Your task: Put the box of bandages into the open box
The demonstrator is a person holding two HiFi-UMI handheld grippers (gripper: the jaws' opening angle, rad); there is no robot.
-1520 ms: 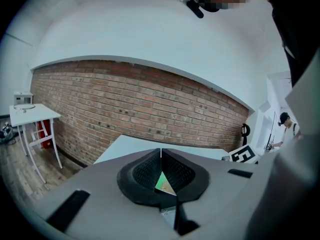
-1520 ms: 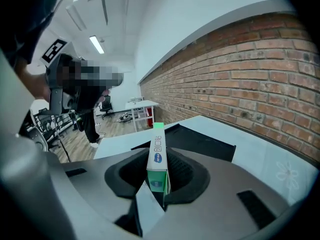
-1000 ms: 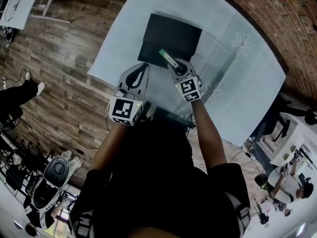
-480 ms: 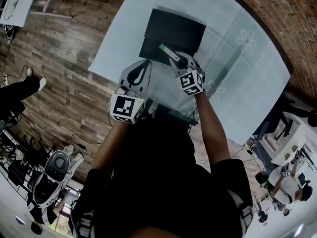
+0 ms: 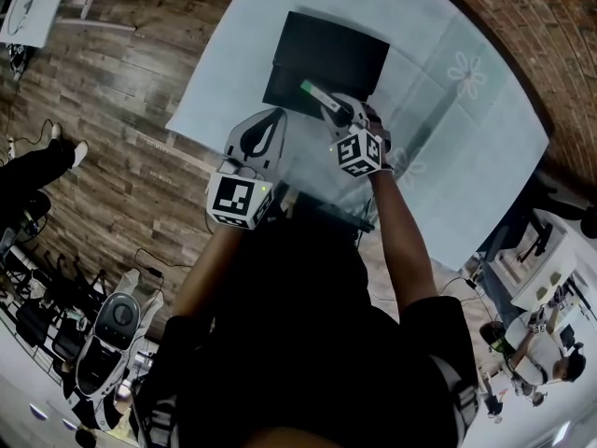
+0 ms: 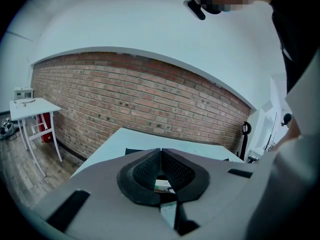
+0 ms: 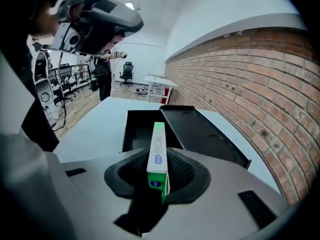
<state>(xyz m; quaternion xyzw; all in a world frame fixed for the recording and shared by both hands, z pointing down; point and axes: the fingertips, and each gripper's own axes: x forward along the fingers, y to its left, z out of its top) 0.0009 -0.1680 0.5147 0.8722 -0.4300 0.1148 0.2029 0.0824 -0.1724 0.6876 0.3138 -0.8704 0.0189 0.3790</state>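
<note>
Green-white bandage box [image 7: 156, 134] pinched in right gripper [image 7: 156, 158], over open black box [image 7: 137, 131], left gripper [image 6: 161, 156] pressed together

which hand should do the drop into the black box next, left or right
Right. The right tongs grip the box of bandages, which points at the open box just ahead; the left tongs are shut on nothing.
</note>
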